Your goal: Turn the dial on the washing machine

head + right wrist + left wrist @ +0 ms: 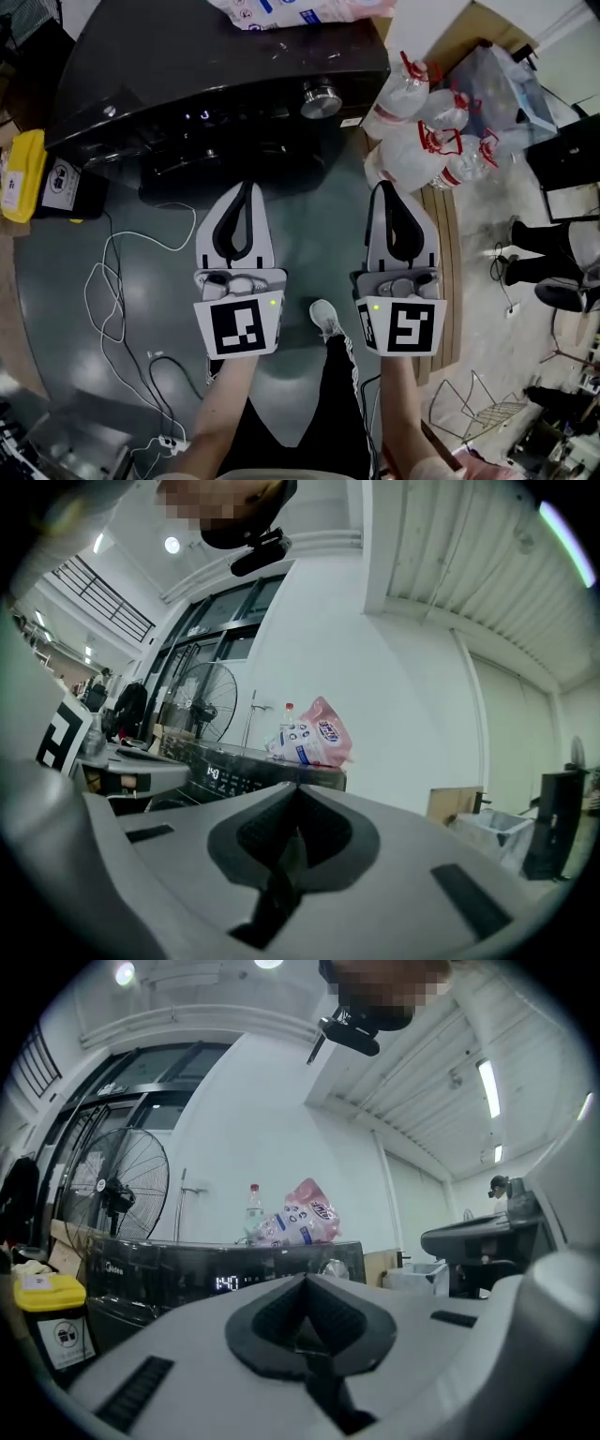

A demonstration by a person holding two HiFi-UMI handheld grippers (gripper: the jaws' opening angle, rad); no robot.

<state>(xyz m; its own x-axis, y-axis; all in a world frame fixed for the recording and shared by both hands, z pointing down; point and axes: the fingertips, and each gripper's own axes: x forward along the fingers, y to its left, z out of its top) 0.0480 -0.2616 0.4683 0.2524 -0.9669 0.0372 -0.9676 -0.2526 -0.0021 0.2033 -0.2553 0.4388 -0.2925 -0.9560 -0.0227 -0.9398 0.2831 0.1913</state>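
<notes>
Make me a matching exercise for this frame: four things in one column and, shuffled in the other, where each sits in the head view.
1 dial
2 pink pouch
3 red-capped bottles
4 yellow-lidded bin

A right of the washing machine
B on top of it
C left of it
D on its control panel

Pairs: 1-D, 2-B, 3-A, 4-C

A black, glossy washing machine (216, 84) is seen from above in the head view, with its front control panel turned toward the camera. A round silver dial (321, 99) is set near the right end of that panel and faces outward. Left of the dial, a lit display (228, 1282) is shown in the left gripper view, reading 1:40.
</notes>
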